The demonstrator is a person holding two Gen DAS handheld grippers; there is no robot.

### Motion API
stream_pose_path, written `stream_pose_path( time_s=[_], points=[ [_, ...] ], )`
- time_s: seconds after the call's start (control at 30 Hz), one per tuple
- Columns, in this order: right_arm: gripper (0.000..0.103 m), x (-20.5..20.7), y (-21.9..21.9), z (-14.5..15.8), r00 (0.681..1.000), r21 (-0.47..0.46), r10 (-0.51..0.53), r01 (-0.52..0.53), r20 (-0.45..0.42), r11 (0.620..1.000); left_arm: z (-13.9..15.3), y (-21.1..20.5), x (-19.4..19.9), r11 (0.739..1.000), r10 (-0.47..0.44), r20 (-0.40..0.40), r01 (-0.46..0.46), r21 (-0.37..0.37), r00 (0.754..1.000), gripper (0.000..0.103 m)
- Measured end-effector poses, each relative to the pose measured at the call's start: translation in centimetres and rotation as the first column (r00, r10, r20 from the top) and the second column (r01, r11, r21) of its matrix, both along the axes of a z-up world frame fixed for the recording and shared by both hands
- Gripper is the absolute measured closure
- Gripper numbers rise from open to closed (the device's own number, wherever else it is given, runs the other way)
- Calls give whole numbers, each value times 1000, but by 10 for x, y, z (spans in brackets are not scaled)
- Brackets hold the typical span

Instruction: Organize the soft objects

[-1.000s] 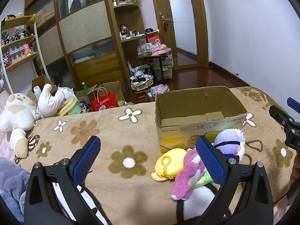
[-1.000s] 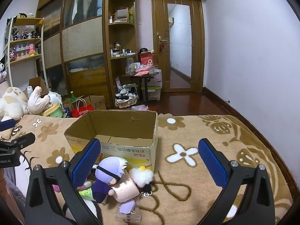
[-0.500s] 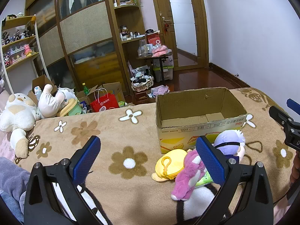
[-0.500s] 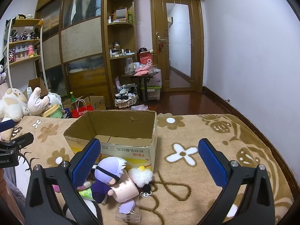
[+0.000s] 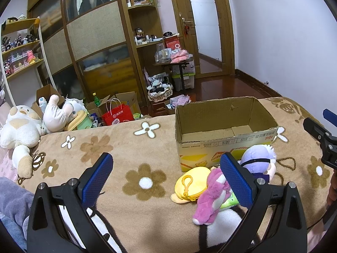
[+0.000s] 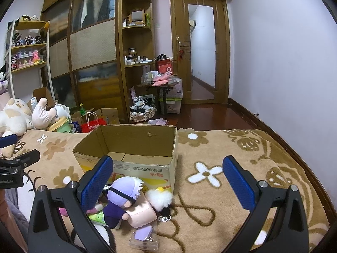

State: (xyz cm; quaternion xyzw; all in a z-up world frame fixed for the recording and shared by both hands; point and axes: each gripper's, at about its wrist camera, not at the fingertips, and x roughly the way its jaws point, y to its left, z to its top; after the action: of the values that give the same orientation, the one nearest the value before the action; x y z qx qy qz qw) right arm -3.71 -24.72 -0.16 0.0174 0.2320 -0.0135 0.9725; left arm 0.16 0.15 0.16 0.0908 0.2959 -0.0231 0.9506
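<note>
An open, empty cardboard box [image 5: 223, 124] [image 6: 134, 145] stands on the flowered brown blanket. In front of it lies a pile of soft toys: a yellow plush with a clip [image 5: 192, 184], a pink plush [image 5: 212, 198], a purple-haired doll [image 5: 258, 161] [image 6: 124, 198], a white pompom [image 6: 159, 197] and a pale pink piece [image 6: 140, 213]. My left gripper [image 5: 166, 177] is open and empty above the blanket, left of the pile. My right gripper [image 6: 167, 181] is open and empty, with the doll by its left finger.
Large plush toys [image 5: 19, 126] lie at the blanket's far left end. Beyond the bed are a red paper bag [image 5: 118, 116], cardboard boxes, a wardrobe with shelves and a small cluttered table [image 5: 172, 63]. A door [image 6: 203, 52] is at the back right.
Both views have shifted only slightly. Both grippers stay open, and the toys and box have not moved.
</note>
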Motion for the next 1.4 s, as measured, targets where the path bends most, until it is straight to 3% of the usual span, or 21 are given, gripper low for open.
stream_pose_path(
  time_s=[0.87, 1.4],
  points=[
    [0, 2, 4, 0, 1000, 1, 12, -12, -7, 1000, 0, -1, 1, 1000, 1, -5, -1, 0, 1000, 3],
    [0, 15, 5, 0, 999, 34, 38, -38, -9, 999, -11, -6, 22, 1000, 0, -80, -1, -8, 997, 3]
  ],
)
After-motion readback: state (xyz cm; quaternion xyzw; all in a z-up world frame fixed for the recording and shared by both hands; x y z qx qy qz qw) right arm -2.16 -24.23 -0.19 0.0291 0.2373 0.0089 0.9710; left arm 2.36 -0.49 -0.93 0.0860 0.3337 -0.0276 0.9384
